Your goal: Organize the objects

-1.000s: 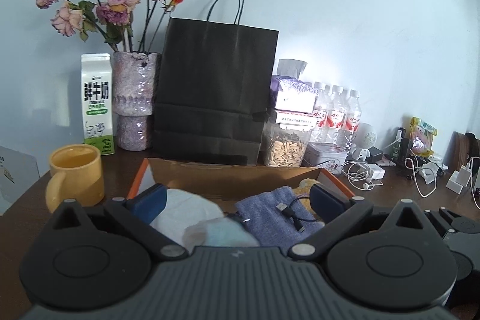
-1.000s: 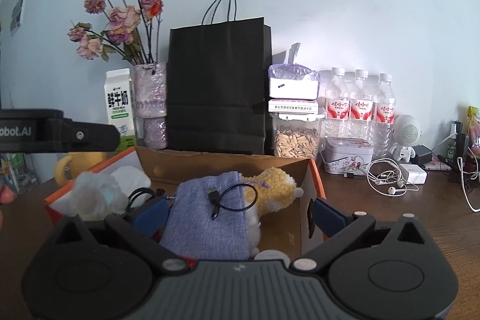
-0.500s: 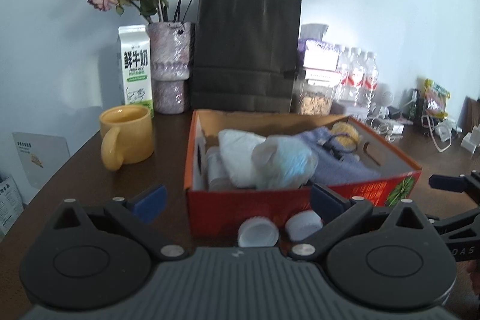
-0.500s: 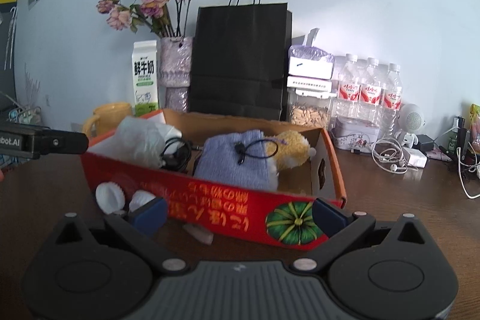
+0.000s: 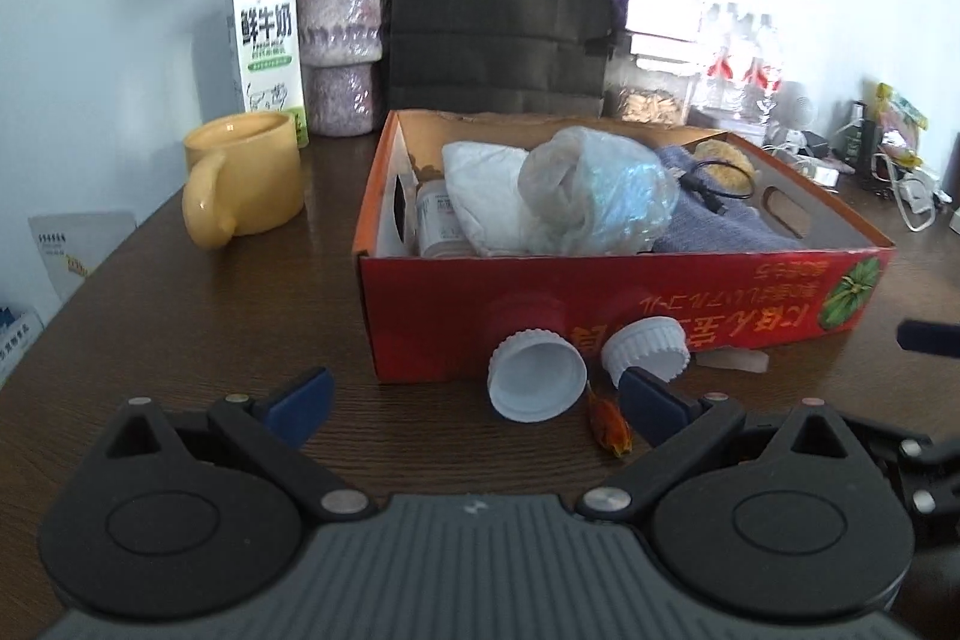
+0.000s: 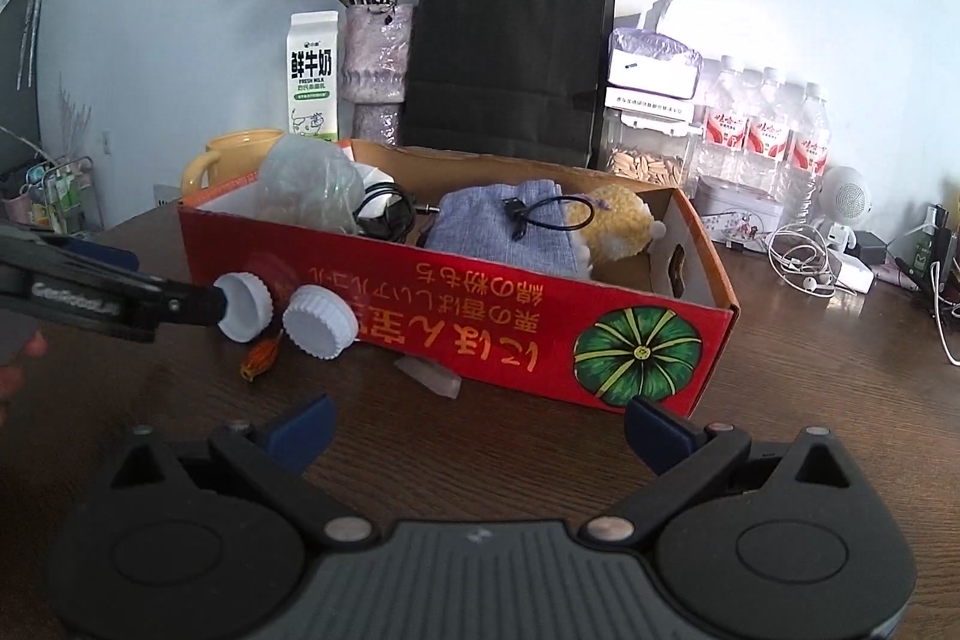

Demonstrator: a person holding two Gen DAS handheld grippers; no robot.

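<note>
Hovering low over the table [image 5: 180, 304] just short of the red box [image 5: 630, 292], with the left gripper [image 5: 474, 394] spread wide and empty, lining up (by the look of it) on the two white caps [image 5: 537, 382] lying against the box front. Hanging back with the right gripper [image 6: 477, 421] too, tongs apart, gripping nothing. Leaving the box already stuffed: plastic bag [image 5: 594, 199], grey cloth [image 6: 504, 226], black cable [image 6: 540, 214], yellow plush toy [image 6: 618, 220].

Showing the small bottle [image 5: 435, 220] tucked in the box corner only from the left view; showing the clear scrap [image 6: 429, 373] and orange wrapper [image 6: 259, 357] best from the right.
</note>
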